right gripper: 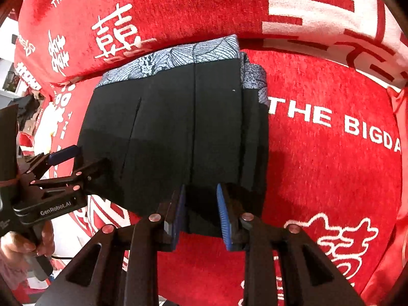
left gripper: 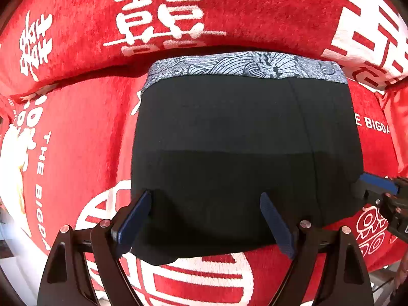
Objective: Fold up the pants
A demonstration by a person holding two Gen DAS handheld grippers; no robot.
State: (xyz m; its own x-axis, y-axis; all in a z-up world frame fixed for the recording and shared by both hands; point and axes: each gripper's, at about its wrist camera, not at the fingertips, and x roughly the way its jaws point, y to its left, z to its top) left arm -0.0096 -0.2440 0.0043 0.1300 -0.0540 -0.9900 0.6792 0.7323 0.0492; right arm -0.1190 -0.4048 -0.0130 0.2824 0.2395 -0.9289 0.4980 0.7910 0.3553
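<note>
Folded pants (left gripper: 244,153) on red blanket (left gripper: 84,132), left hand-held gripper (left gripper: 206,219) wide, empty; right hand-held gripper (right gripper: 201,214) parted over hem

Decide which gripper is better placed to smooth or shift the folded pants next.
Probably the left gripper: jaws wide open, straddling the near edge of the black pants. The right gripper has narrower jaws around a hem corner.

Both wrist cameras look steeply down from close above, the left one over the near edge of the folded pants (left gripper: 242,140) and the right one beside it (each sees the other's gripper), sharing the red blanket (right gripper: 331,153).
</note>
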